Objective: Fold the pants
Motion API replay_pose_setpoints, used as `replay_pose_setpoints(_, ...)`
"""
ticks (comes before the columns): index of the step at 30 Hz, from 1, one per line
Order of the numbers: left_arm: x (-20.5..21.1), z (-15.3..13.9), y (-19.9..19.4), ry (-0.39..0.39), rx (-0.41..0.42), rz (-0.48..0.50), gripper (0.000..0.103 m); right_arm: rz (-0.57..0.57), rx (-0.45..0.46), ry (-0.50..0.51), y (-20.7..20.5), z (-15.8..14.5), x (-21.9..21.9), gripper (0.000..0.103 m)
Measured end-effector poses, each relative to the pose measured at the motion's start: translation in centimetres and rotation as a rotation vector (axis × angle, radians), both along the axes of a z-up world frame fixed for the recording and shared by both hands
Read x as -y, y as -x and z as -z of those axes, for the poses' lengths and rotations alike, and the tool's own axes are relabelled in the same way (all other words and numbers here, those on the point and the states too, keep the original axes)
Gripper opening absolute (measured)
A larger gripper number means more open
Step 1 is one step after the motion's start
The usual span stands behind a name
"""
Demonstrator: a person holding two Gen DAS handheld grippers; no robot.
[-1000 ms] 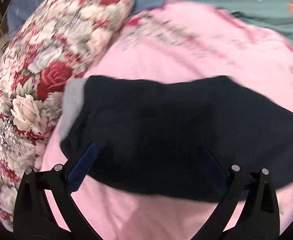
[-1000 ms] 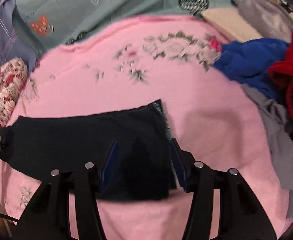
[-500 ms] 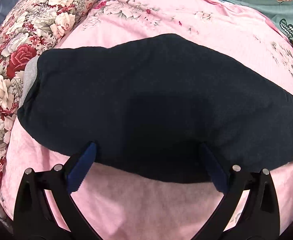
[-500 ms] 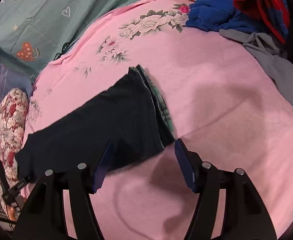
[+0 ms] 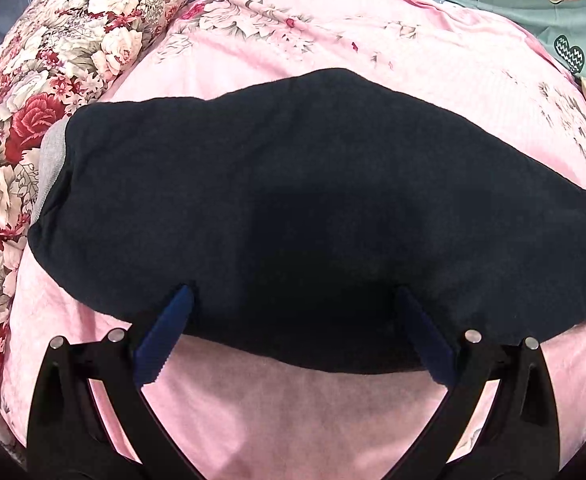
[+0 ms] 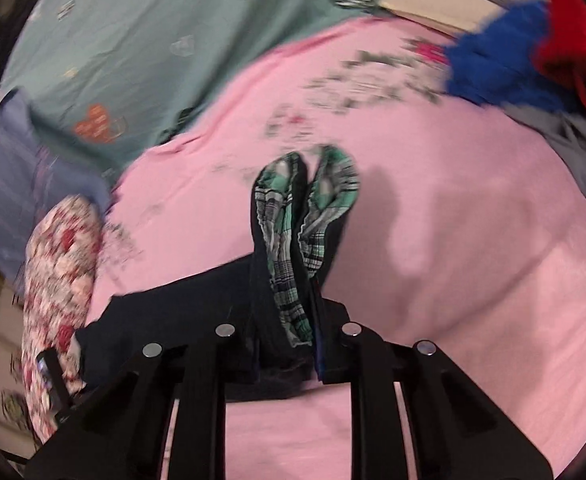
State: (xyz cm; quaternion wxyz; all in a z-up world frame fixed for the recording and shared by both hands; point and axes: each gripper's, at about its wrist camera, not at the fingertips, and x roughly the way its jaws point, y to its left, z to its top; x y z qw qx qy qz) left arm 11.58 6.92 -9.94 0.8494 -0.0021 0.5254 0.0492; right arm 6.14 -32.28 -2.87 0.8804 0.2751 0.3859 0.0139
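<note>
Dark navy pants (image 5: 293,184) lie lengthwise across the pink sheet (image 5: 333,40), with a grey band at their left end. My left gripper (image 5: 293,292) is open, its blue pads (image 5: 165,328) wide apart at the pants' near edge, fabric between them. In the right wrist view my right gripper (image 6: 289,312) has its jaws closing, and they pinch the other end of the pants (image 6: 173,320). That end stands up bunched between the fingers, showing a green plaid lining (image 6: 285,240). The view is blurred.
A floral pillow (image 5: 53,80) lies along the left of the sheet. A teal patterned blanket (image 6: 133,40) covers the far side. At the far right is a heap of blue (image 6: 493,68), red (image 6: 573,40) and grey (image 6: 573,152) clothes.
The left gripper came closer down over the pants, then held still. The right gripper went from open beside the pants' end to pinching it, and that end now stands up with the plaid lining showing.
</note>
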Motion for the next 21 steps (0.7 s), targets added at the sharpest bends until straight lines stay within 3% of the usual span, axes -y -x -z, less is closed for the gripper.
replay_pose_setpoints(5,-0.2,-0.2,0.4,0.013,0.002,0.0,0.101,-0.209,0.029,0.055,-2.7,-2.1,-8.8,0.019)
replay_pose_setpoints(11,-1.0,-1.3,1.3,0.017,0.02,-0.024,0.101,-0.423,-0.072,0.085,-5.7,2.0,-19.3,0.019)
replay_pose_setpoints(13,-1.6,-1.5,1.4,0.002,0.022,-0.055,0.101,-0.487,-0.155,0.167,-6.5,4.4,-22.1,0.035)
replay_pose_setpoints(14,-2.0,-1.6,1.4,0.001,0.02,-0.065,0.101,-0.516,-0.145,0.232,-6.4,4.9,-23.2,0.041)
replay_pose_setpoints(15,-2.2,-1.7,1.4,0.004,0.019,-0.067,0.101,-0.539,-0.109,0.265,-6.1,4.6,-23.7,0.054)
replay_pose_setpoints(16,-2.4,-1.8,1.5,0.009,0.018,-0.071,0.101,-0.575,-0.107,0.271,-5.9,4.4,-24.0,0.06)
replay_pose_setpoints(19,-2.5,-2.7,1.5,0.024,0.034,-0.078,0.101,-0.618,-0.12,0.207,-5.2,3.1,-22.4,0.059)
replay_pose_setpoints(21,-1.8,-3.6,1.4,0.033,0.06,-0.066,0.101,-0.589,-0.045,0.154,-4.2,1.4,-19.6,0.059)
